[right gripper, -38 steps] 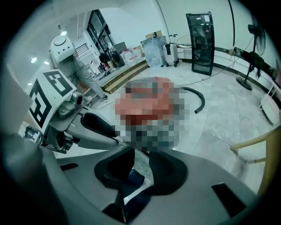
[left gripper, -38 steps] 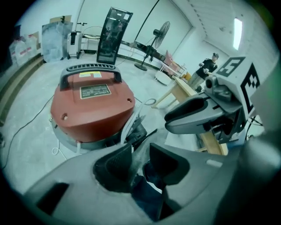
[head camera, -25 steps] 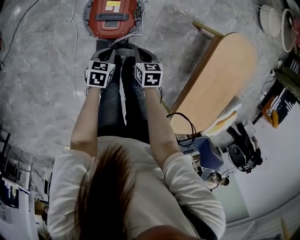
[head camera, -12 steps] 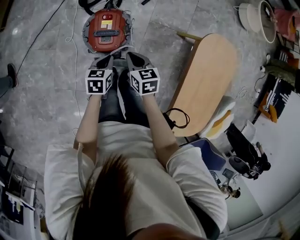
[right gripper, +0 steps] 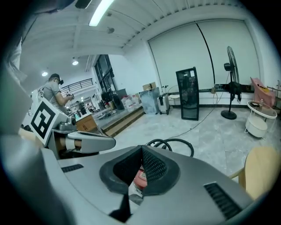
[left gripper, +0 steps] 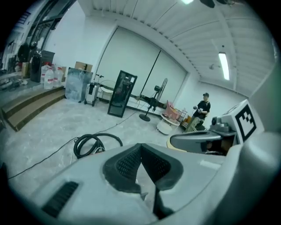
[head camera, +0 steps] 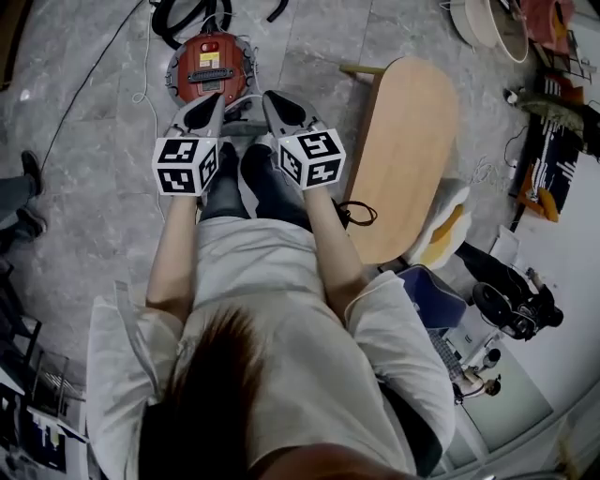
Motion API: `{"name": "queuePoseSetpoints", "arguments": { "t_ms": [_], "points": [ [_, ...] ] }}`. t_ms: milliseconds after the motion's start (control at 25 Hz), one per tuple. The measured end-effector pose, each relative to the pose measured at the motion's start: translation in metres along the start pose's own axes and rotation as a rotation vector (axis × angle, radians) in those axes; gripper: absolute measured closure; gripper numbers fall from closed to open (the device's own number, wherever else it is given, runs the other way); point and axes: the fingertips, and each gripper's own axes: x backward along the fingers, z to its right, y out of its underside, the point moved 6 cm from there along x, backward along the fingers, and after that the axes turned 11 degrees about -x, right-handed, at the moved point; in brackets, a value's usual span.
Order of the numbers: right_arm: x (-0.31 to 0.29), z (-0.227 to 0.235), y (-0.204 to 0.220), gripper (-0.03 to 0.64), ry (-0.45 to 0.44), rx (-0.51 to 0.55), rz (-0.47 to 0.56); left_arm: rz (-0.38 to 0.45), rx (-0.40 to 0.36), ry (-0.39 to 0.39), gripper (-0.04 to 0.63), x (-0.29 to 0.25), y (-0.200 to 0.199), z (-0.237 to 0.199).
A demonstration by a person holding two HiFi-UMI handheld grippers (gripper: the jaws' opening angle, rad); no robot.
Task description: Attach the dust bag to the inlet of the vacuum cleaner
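Indoors, left claw [left gripper: 140, 146] and right claw [right gripper: 142, 149] sit closed, empty, above marbled floor [head camera: 94, 178].

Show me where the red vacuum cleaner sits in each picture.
Head view: red vacuum cleaner at top, left of centre, on the floor.
Left gripper view: not in it.
Right gripper view: red sliver in the gap under the closed jaws.
Shared landmark: the black hose coil.

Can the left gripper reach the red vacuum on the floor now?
Probably yes: nothing stands between the left gripper and the vacuum, but the gripper is held well above it and must come down.
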Motion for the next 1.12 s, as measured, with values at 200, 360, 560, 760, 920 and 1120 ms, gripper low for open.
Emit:
{"name": "queuePoseSetpoints", "arguments": {
  "t_ms": [200,360,560,760,920,1120],
  "points": [
    [0.022,-0.022,-0.043,0.615,0.0,0.029,0.059,0.06,-0.052,-0.024,0.578,0.024,-0.038,-0.005],
    [0.035,-0.038,-0.072,0.615,-0.024,0.078,0.094,0.094,-0.072,-0.048,0.578,0.045,-0.065,-0.015],
    [0.06,-0.047,-0.09,0.615,-0.032,0.059,0.154,0.15,-0.102,-0.071,0.578,0.067,-0.098,-0.017],
    [0.08,-0.053,-0.093,0.615,-0.025,0.038,0.206,0.183,-0.151,-0.058,0.578,0.079,-0.119,-0.012],
    [0.088,-0.059,-0.104,0.615,-0.042,0.039,0.259,0.196,-0.185,-0.026,0.578,0.08,-0.125,-0.002],
    [0.095,-0.071,-0.121,0.615,-0.092,0.004,0.303,0.248,-0.223,0.001,0.578,0.09,-0.136,0.008]
  ]
}}
